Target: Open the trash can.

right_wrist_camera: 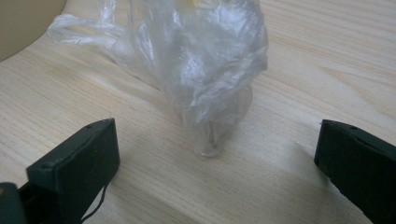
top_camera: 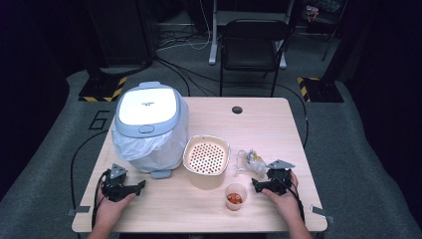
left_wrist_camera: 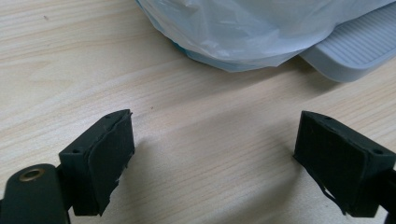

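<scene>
Two grippers low on the near part of the table (top_camera: 278, 124), one per hand. Left gripper (top_camera: 137, 186) at the near left corner, jaws spread wide with nothing between them but bare wood; in the left gripper view (left_wrist_camera: 215, 154), aimed at the foot of the bin, just short of its draped white liner (left_wrist_camera: 243, 32) and the grey foot pedal (left_wrist_camera: 355, 51). Right gripper (top_camera: 259, 184) at the near right, jaws likewise spread wide and holding nothing; in the right gripper view (right_wrist_camera: 217, 158), pointed at a crumpled clear plastic bag (right_wrist_camera: 210, 70) lying on the wood just ahead, its lower tip reaching toward the gap between the jaws without touching either pad. Something yellowish inside the bag near its top, too blurred to identify.

From the high view: same plastic bag (top_camera: 250, 160) just beyond the right gripper, right of a beige perforated basket (top_camera: 206, 162) at the table's middle. Small clear cup (top_camera: 236, 195) with red-orange contents near the front edge, just left of the right gripper and apart from it. Lidded pedal bin (top_camera: 149, 124) with its liner bunched around the sides at the left rear, lid closed. Dark chair (top_camera: 254, 50) beyond the far edge of the table.
</scene>
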Tool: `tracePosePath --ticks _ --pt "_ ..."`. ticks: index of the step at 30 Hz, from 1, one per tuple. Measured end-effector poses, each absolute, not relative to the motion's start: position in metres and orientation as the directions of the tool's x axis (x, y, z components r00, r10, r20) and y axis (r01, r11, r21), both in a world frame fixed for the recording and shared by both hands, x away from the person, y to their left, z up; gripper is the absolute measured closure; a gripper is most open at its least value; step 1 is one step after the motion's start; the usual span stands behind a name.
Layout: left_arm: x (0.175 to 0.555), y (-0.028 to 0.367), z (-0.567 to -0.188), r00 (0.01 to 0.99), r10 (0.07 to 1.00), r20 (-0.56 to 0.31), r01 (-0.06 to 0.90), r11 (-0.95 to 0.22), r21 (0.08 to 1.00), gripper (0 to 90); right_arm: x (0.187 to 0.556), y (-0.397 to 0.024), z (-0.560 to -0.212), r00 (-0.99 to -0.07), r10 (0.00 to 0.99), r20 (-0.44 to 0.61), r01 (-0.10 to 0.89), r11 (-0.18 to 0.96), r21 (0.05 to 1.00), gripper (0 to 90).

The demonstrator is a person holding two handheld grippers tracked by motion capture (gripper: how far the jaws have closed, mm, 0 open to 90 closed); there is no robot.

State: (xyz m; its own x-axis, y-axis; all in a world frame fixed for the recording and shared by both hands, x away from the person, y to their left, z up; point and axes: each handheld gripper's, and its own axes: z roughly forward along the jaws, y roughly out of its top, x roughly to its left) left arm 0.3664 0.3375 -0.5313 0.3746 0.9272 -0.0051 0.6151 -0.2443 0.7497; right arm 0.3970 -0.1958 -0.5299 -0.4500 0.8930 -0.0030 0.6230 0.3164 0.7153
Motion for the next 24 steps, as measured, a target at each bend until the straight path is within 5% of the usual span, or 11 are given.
tracePosePath --ticks 10,12,15,24 --pt "0.346 0.329 -0.518 0.298 0.954 0.033 0.585 -0.210 0.784 46.8 0.397 -0.195 -0.530 -0.446 0.895 -0.005 0.625 0.315 0.714 0.0" --pt "0.340 0.330 -0.511 0.293 0.956 -0.018 0.573 -0.160 0.804 50.0 0.397 -0.195 -0.530 -0.446 0.895 -0.005 0.626 0.316 0.713 0.0" --pt "0.335 0.327 -0.504 0.310 0.949 -0.051 0.551 -0.136 0.824 66.7 0.397 -0.195 -0.530 -0.446 0.895 -0.005 0.625 0.315 0.714 0.0" --pt "0.336 0.313 -0.502 0.391 0.910 -0.140 0.564 -0.117 0.818 84.9 0.397 -0.195 -0.530 -0.446 0.895 -0.008 0.624 0.317 0.714 0.0"
